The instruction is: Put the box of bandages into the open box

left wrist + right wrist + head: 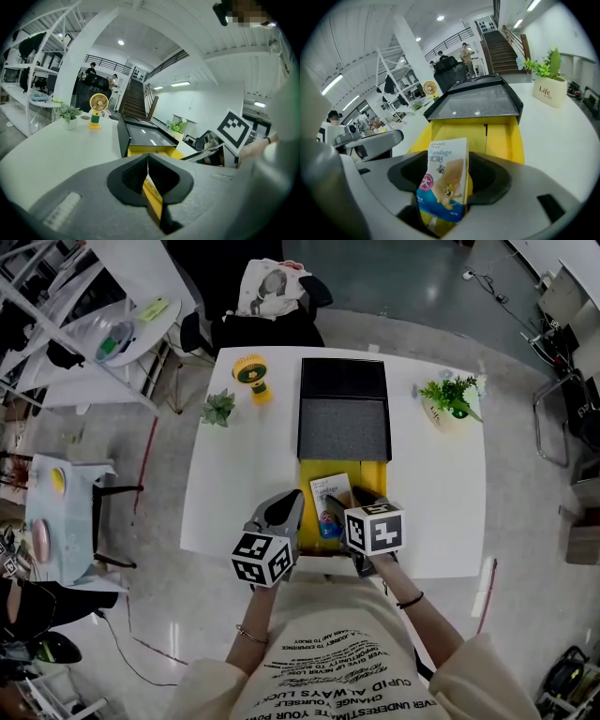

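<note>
The open box point(373, 474) has a yellow inside and its black lid point(343, 399) folded back; it sits mid-table. The bandage box point(444, 180), white and blue with a cartoon print, stands tilted at the yellow inside's near end point(331, 498). My right gripper point(450, 190) is open around it, with space showing beside the box; in the head view this gripper point(352, 505) hangs over the box's near right corner. My left gripper point(149, 180) is shut on a thin yellow flap point(153, 199) of the open box, at its near left edge point(291, 507).
A yellow fan point(251, 376) and a small plant point(217, 409) stand at the table's back left. A potted plant point(450, 399) in a white pot is at the back right. A chair with a bag point(272, 292) is behind the table.
</note>
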A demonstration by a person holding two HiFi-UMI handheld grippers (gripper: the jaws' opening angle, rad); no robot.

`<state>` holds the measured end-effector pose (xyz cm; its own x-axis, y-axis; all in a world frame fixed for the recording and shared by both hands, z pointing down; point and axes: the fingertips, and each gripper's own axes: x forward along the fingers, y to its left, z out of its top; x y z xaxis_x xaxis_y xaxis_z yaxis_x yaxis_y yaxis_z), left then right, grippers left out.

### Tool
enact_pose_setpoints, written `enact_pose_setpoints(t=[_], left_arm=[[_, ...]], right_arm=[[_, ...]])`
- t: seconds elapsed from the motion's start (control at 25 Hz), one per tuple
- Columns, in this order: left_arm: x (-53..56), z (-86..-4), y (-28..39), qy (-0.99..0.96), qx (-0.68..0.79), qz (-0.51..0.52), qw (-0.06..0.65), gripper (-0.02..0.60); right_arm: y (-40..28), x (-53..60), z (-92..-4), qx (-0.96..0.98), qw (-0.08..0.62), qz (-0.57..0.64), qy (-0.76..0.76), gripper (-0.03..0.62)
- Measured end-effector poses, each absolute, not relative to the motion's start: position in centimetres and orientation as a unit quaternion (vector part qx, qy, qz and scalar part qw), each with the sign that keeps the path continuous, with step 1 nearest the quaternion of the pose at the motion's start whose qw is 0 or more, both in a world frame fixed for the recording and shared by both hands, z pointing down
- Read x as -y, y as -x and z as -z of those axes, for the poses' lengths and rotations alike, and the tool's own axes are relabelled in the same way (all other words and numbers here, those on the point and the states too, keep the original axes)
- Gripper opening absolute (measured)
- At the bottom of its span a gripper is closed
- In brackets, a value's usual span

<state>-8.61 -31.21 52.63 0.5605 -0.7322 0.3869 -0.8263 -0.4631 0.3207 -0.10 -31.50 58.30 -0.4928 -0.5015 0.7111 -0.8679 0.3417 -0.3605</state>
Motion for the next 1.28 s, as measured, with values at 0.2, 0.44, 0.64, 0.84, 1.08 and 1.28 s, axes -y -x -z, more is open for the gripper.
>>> enact_pose_setpoints(t=[0.2, 0.44, 0.64, 0.84, 1.08, 1.28], left_arm=[[31.3, -51.6, 8.5, -0.860, 0.452, -0.098, 0.218, 0.023], [31.0, -49.3, 8.1, -0.876, 0.441, -0.081, 0.181, 0.023], [31.1, -47.3, 7.9, -0.885, 0.433, -0.066, 0.155, 0.023], [31.4, -45.3, 7.9, -0.892, 0.430, -0.053, 0.131, 0.023], [31.7, -42.6, 8.4, -0.892, 0.438, -0.038, 0.104, 0.023], [32.0, -40.7, 8.9, -0.892, 0.444, -0.028, 0.086, 0.023]], right_arm=[[-0.1, 31.6, -56.9, 0.796, 0.236, -0.336, -0.444, 0.249], [-0.7, 32.0, -53.8, 0.827, 0.210, -0.265, -0.448, 0.092], [-1.2, 32.2, -50.7, 0.854, 0.165, -0.232, -0.436, 0.035], [-1.6, 32.3, -47.7, 0.882, 0.117, -0.197, -0.413, 0.014], [-3.1, 32.6, -43.8, 0.893, 0.050, -0.179, -0.410, 0.006], [-4.5, 33.0, -40.8, 0.896, 0.006, -0.162, -0.414, 0.006]])
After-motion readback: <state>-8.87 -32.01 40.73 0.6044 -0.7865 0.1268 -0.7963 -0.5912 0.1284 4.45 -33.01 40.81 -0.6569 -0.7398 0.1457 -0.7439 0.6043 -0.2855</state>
